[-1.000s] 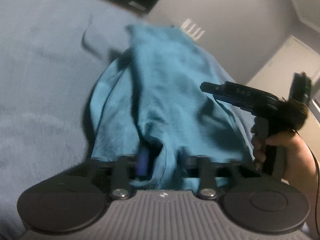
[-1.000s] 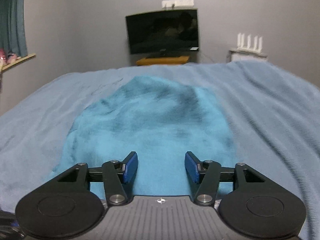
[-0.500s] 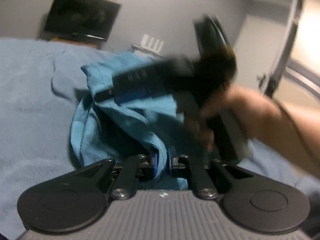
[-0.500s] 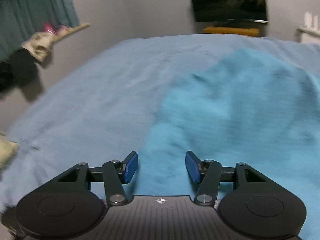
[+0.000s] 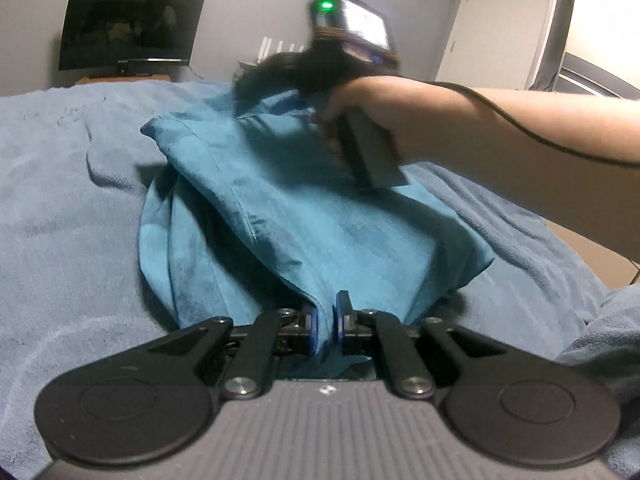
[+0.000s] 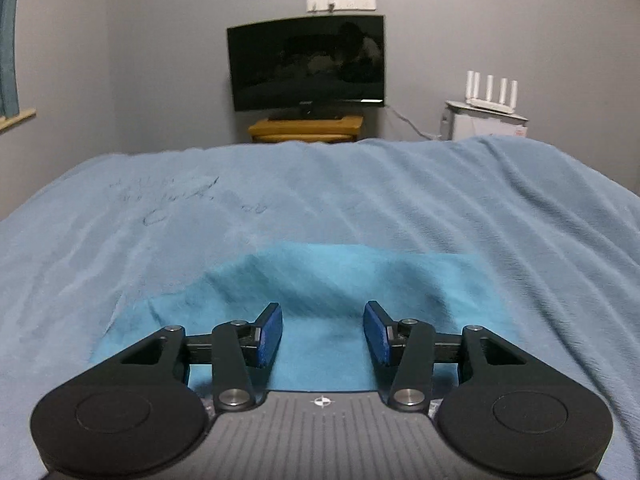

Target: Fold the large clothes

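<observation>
Left tongs (image 5: 324, 326) pinch teal garment (image 5: 320, 232).

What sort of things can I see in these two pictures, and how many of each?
Handheld two-finger grippers: 2, left gripper and right gripper
Teal fabric garment: 1
Light blue fleece blanket: 1
Black flat-screen television: 1
Yellow wooden stand: 1
White router with antennas: 1
White door: 1
Total: 8

Plain teal garment (image 5: 320, 216) on pale-blue blanket (image 5: 60, 220)
</observation>
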`<action>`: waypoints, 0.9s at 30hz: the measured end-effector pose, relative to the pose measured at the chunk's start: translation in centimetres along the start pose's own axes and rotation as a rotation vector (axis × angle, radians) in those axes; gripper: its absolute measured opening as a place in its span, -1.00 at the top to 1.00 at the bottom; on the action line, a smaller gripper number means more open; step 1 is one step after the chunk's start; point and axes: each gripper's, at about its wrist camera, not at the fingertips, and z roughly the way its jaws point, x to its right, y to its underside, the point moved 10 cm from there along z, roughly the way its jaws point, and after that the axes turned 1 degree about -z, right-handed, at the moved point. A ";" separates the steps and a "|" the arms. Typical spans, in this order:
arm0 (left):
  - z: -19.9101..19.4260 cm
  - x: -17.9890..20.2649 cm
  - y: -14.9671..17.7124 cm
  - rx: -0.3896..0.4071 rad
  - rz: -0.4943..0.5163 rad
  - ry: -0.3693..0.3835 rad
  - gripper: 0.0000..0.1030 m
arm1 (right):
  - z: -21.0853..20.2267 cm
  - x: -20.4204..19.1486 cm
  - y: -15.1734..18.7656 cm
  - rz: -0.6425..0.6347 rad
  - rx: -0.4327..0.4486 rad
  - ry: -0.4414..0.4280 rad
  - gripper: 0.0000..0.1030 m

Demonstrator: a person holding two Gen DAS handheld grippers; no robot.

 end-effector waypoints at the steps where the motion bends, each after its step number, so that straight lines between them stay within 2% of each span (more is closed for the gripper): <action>1: 0.3 -0.2 -0.1 -0.006 -0.005 0.002 0.95 | 0.9 -0.8 0.0 -0.011 -0.006 -0.005 -0.02; 5: 1.2 -1.1 0.1 -0.025 -0.023 0.009 0.94 | 4.1 -5.4 1.1 0.000 -0.074 -0.134 -0.01; 7: 1.5 -1.4 0.2 -0.031 -0.031 0.016 0.94 | 4.0 -6.8 0.5 -0.005 -0.053 -0.178 0.04; 9: 1.0 -1.2 0.1 -0.029 -0.031 0.015 0.94 | 3.1 -6.5 -0.7 0.023 0.006 -0.206 0.09; 11: 1.1 -1.3 0.2 -0.031 -0.037 0.014 0.94 | 1.9 -4.9 -1.6 0.033 0.071 -0.166 0.08; 13: 0.7 -1.0 0.3 -0.031 -0.034 0.009 0.94 | 1.1 -2.4 -2.1 -0.032 0.103 -0.038 0.07; 15: 0.7 -0.9 0.2 -0.024 -0.031 0.003 0.94 | 1.3 1.3 -1.5 -0.065 0.050 0.094 0.10; 18: 0.7 -0.9 0.5 -0.026 -0.036 -0.004 0.93 | -0.5 6.7 -0.6 0.013 0.030 0.205 0.01; 20: 0.7 -1.0 0.6 -0.029 -0.036 -0.017 0.93 | -2.6 9.1 0.1 0.112 0.051 0.205 -0.01; 22: 0.6 -1.0 0.5 -0.028 -0.034 -0.025 0.93 | -4.9 9.8 1.6 0.190 0.066 0.135 0.00; 25: 0.2 -0.9 0.5 -0.023 -0.036 -0.044 0.93 | -8.2 9.5 5.5 0.163 0.040 0.071 0.03; 27: -0.1 -0.9 0.5 -0.020 -0.048 -0.048 0.93 | -10.6 9.5 9.5 0.158 -0.003 0.039 0.00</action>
